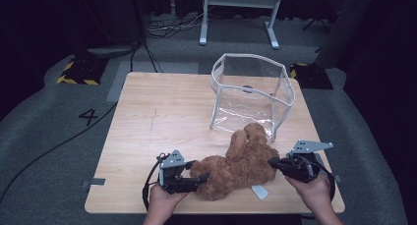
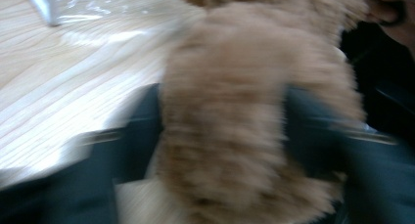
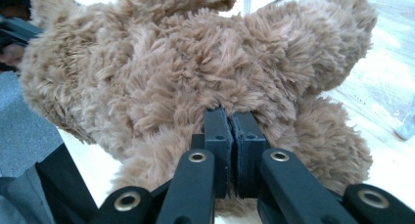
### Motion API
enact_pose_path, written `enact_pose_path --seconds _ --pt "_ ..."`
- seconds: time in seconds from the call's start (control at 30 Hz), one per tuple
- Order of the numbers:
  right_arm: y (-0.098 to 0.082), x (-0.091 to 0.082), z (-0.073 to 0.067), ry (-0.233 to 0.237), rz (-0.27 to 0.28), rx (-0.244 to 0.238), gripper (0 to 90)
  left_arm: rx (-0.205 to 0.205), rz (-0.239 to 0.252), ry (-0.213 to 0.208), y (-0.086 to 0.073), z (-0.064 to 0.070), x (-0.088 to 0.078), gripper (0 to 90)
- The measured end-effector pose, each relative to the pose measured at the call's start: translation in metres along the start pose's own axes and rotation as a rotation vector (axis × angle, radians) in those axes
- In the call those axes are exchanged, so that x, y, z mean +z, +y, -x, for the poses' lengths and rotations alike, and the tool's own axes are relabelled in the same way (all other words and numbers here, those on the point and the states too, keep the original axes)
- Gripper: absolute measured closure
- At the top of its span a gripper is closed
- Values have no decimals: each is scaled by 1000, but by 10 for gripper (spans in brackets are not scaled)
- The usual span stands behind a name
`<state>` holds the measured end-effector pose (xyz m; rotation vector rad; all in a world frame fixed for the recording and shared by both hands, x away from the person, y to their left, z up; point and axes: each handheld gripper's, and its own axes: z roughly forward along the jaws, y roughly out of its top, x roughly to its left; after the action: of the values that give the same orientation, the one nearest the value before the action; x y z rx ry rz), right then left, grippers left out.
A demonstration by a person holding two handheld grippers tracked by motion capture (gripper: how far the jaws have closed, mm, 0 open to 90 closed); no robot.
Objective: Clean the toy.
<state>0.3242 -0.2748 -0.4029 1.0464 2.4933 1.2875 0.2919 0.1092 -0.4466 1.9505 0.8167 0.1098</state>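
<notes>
A brown plush teddy bear (image 1: 241, 161) lies on the wooden table (image 1: 157, 117) near its front edge, between my two grippers. At the bear's left end, my left gripper (image 1: 200, 180) has its jaws spread on either side of a thick furry part (image 2: 225, 121); that view is blurred. My right gripper (image 1: 272, 162) meets the bear's right side. In the right gripper view its jaws (image 3: 230, 114) stand nearly together, pinching the bear's fur (image 3: 195, 62).
A clear plastic bag (image 1: 251, 95) with white trim stands open just behind the bear. A small white tag (image 1: 259, 191) lies by the table's front edge. Grey tape marks the table's left edge (image 1: 93, 182). Cables cross the carpet at the left.
</notes>
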Motion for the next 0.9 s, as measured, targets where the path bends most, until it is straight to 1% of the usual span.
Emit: enact_pose_path --seconds 0.03,0.07,0.1,0.17,0.23,0.27,0.3,0.37,0.43,0.47,0.53,0.57,0.6,0.63,0.67,0.7,0.77,0.9 --pt "0 0 0 0 0 0 864 0 0 0 0 0 0 707" --pt "2 0 0 -6 8 -6 840 13 -8 19 1 2 0 707" --pt "4 0 0 -12 22 -14 808 38 -22 53 1 3 0 766" --pt "5 -3 0 -17 30 -20 757 44 -22 66 0 4 2 789" --pt "5 -7 1 -25 50 -14 674 48 -18 76 -2 4 2 805" --pt "4 -9 2 -24 56 -11 661 47 -13 78 -2 4 2 808" --pt "4 -13 3 -27 57 -13 636 56 -9 85 -2 5 2 811" --pt "2 -17 5 -45 58 -20 594 75 -8 79 -2 8 1 811" --pt "-3 -26 10 -80 61 -18 565 101 -4 85 -2 10 1 811" --pt "-6 -30 14 -91 57 -11 553 108 -4 82 -2 11 1 811" --pt "-14 -36 24 -118 45 18 528 119 -2 89 -1 13 1 811" --pt "-18 -39 30 -120 46 36 512 128 3 95 0 14 1 811" --pt "-24 -43 36 -112 50 58 505 141 6 104 2 15 1 810" --pt "-28 -45 41 -120 48 64 505 136 12 104 3 15 1 810" --pt "-31 -46 44 -139 39 70 503 136 18 110 5 14 0 810" --pt "-34 -47 48 -172 21 73 503 136 20 111 7 13 0 810" --pt "-42 -47 54 -222 -12 68 501 141 21 123 11 11 0 811" --pt "-56 -46 69 -283 -77 98 480 115 21 137 9 5 3 812"
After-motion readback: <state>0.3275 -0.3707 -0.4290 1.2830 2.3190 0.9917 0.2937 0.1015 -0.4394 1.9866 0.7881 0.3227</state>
